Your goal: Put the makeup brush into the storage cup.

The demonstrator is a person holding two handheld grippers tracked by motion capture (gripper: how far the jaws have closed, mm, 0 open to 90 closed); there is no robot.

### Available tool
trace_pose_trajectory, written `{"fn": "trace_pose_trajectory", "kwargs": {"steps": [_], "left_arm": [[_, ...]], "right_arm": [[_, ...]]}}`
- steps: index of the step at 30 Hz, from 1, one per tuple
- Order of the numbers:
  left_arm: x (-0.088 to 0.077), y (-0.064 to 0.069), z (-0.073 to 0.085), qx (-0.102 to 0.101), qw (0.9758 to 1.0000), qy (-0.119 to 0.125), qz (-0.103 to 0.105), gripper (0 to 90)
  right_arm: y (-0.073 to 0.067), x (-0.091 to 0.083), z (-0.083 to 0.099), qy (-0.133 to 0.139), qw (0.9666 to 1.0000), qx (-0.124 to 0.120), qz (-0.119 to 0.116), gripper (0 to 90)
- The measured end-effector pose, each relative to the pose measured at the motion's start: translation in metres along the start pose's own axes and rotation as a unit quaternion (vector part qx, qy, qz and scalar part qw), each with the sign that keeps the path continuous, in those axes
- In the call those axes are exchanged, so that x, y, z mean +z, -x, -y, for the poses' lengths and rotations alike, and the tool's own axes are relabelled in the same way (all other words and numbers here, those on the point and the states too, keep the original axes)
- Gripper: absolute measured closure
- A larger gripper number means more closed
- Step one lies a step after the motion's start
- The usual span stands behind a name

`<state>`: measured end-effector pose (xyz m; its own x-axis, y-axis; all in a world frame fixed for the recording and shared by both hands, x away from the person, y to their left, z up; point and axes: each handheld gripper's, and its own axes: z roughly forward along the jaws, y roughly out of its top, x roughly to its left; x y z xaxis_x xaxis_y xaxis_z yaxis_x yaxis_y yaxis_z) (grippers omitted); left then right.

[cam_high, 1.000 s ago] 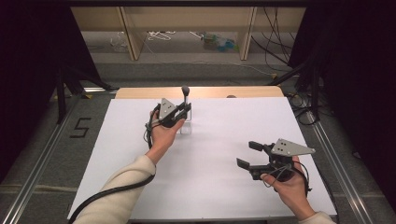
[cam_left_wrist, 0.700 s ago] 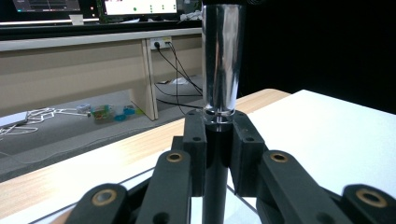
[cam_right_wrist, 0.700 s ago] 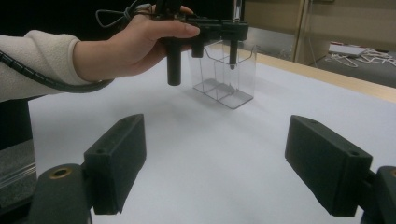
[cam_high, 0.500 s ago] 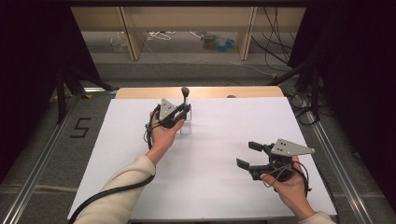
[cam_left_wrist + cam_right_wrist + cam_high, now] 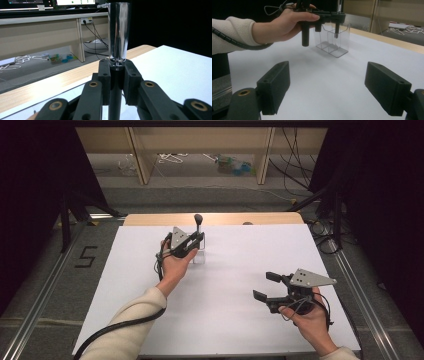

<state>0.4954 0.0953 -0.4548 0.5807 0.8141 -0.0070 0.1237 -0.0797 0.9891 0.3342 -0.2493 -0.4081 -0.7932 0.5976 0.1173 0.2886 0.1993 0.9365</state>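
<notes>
My left tongs are closed tight around a slim upright tool, its dark shaft pinched between the pads and a clear cylindrical handle rising straight above them; in the high view a dark rounded knob tops it. What kind of tool it is I cannot tell; it looks like a brush or pen. Directly beneath the left tongs stands a clear plastic holder with partitioned compartments, resting on the white tabletop, and the tool's lower tip appears to reach down into one compartment. Whether the tip touches the holder's floor I cannot tell.

My right tongs are wide open and hold nothing, hanging low over bare tabletop, well apart from the left tongs and pointed toward them and the holder.

I judge this to be the moment at the holder itself: the tool is either being seated in its compartment or about to be drawn out. Either way the next move calls for a strictly vertical path, keeping the shaft plumb so it clears the thin walls. The holder looks light and could tip or slide, so my right tongs may need to steady it.
</notes>
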Motion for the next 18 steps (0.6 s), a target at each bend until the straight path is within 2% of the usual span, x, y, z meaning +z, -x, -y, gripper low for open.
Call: {"fn": "trace_pose_trajectory", "kwargs": {"steps": [4,18], "left_arm": [[0.0001,0.0,0.001,-0.002,1.0,0.0,-0.001,78.4],[0.0007,0.0009,0.0024,-0.001,1.0,-0.003,-0.002,78.4]], "right_arm": [[0.0016,0.0009,0.0002,0.008,0.9999,-0.009,0.002,21.2],[0.0013,0.0015,0.0005,0.008,0.9999,-0.008,0.001,21.2]]}}
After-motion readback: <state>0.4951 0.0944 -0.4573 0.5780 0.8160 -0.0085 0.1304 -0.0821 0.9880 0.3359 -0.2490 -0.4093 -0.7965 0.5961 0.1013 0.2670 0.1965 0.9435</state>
